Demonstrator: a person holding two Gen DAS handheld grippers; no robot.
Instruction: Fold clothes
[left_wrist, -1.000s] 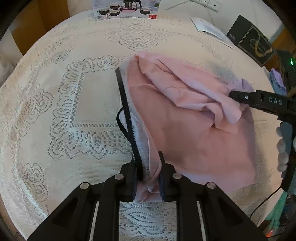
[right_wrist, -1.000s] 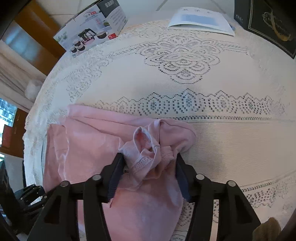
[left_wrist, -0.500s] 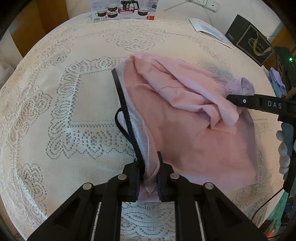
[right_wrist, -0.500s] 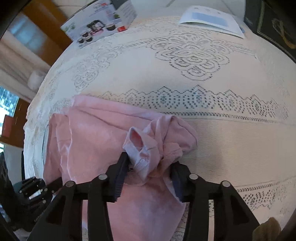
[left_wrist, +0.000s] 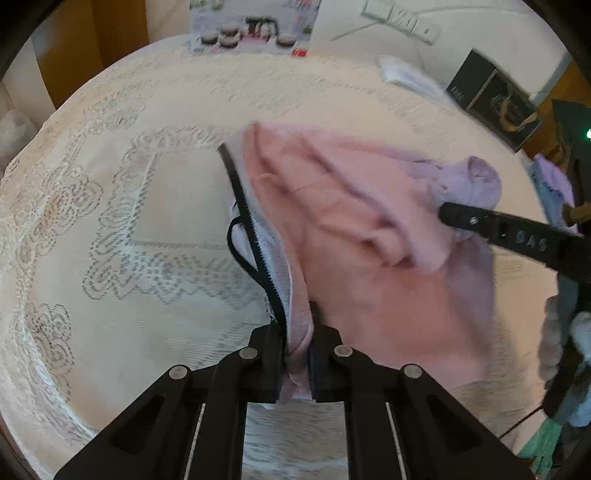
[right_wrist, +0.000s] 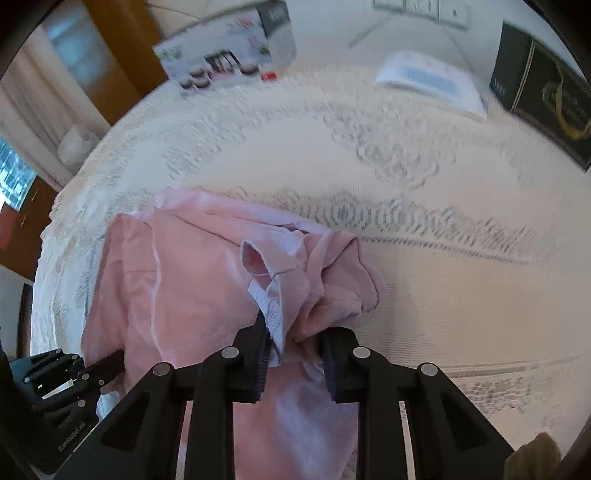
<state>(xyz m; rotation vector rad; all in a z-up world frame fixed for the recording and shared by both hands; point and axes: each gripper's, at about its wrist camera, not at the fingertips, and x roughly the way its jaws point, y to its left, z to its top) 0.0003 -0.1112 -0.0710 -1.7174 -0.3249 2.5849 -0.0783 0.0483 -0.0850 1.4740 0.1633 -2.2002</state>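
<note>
Lace tablecloth (left_wrist: 110, 206), filling both views, serves as the folding surface. Pink garment (left_wrist: 369, 277), crumpled at frame centre, lies on it, its black-trimmed edge (left_wrist: 255, 243) running down to the lower middle. Left gripper (left_wrist: 298, 356), lower centre, is clamped on that edge; its jaws are closing. Right gripper (right_wrist: 293, 354), lower centre of its own view, is closing on a bunched fold, likely so that both corners can be carried together.
</note>
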